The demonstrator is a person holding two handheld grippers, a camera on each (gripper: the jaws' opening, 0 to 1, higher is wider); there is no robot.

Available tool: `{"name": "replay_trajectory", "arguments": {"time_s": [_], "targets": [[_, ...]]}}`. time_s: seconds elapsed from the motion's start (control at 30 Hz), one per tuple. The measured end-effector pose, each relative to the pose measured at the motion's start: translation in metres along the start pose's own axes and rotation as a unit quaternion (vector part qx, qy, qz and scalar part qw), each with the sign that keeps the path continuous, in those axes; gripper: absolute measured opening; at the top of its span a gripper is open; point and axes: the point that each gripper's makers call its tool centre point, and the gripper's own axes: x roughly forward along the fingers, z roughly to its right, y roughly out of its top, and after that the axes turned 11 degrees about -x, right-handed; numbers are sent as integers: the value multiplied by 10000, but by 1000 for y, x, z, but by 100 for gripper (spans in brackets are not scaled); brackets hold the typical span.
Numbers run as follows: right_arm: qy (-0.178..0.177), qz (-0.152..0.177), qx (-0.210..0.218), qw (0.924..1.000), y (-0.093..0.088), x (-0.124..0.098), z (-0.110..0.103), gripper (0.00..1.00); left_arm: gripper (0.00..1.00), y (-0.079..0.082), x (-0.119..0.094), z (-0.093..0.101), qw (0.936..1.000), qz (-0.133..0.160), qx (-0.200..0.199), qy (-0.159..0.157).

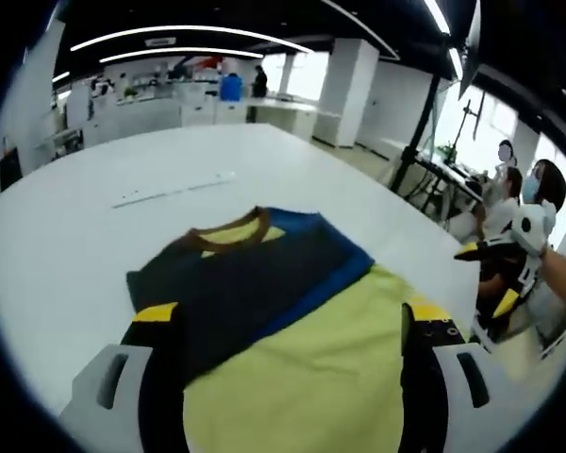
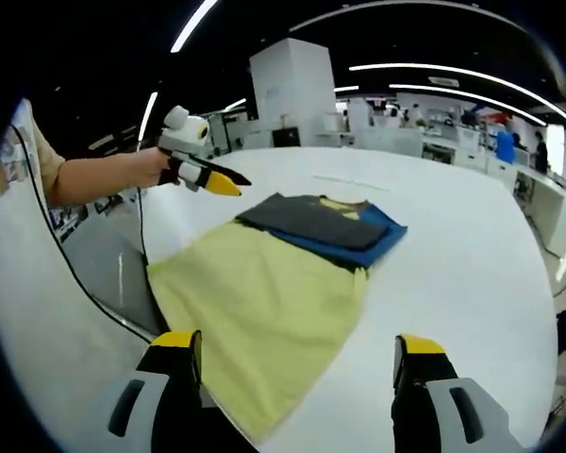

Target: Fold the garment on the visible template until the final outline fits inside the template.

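Observation:
A T-shirt (image 1: 302, 349) lies flat on the white table (image 1: 75, 236). Its body is yellow, its upper part dark grey and blue, its collar (image 1: 228, 233) brown. My left gripper (image 1: 288, 326) is open just above the yellow lower part, one jaw near each side. My right gripper (image 1: 491, 276), held in a hand, hovers off the table's right edge. In the right gripper view the shirt (image 2: 264, 302) reaches to the near table edge. My right gripper (image 2: 297, 349) is open, its left jaw over the yellow hem. My left gripper (image 2: 228, 182) hangs beyond the shirt's far left side.
A thin pale strip (image 1: 174, 190) lies on the table beyond the collar, the same strip (image 2: 349, 182) in the right gripper view. People (image 1: 519, 193) sit past the right edge beside a black stand (image 1: 420, 132). A black cable (image 2: 75, 278) hangs by the near left edge.

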Motion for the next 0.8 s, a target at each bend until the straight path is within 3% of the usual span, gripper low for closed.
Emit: {"name": "replay_trajectory", "arguments": {"time_s": [0.43,0.8], "targets": [[46,-13,-15,10000,2,4,-7,83,92,-24,-24,-10,9999,13,-90,85],[91,-51,-14,9999,0,9,-13,83,91,-41,-47,-13,9993,286,-222,-13]]}}
